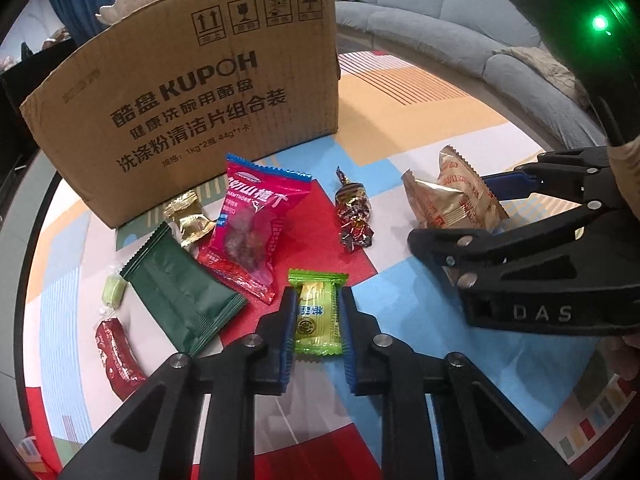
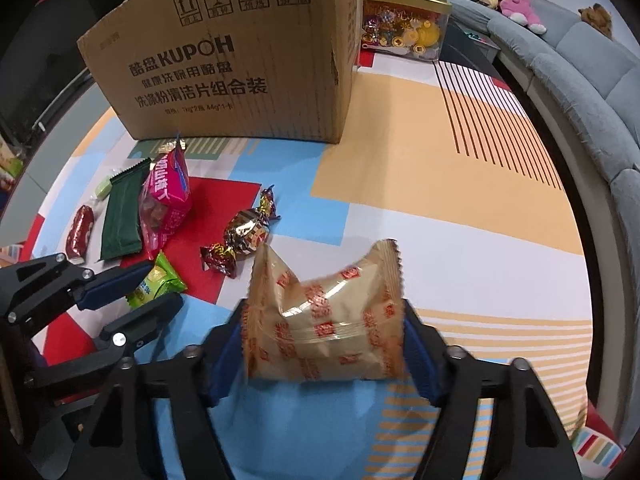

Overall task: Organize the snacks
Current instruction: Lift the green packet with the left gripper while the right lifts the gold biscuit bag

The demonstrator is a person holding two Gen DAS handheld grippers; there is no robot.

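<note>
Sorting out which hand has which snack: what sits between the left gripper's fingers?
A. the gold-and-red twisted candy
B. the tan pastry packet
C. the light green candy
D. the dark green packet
C: in the left wrist view the left gripper is shut on the light green candy; the tan pastry packet sits in the right gripper.

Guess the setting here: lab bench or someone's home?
Most likely a home living room. A curved grey sofa wraps behind the table, plush toys sit on it, and the snacks lie on a colourful patterned tablecloth beside a reused cardboard box.
</note>
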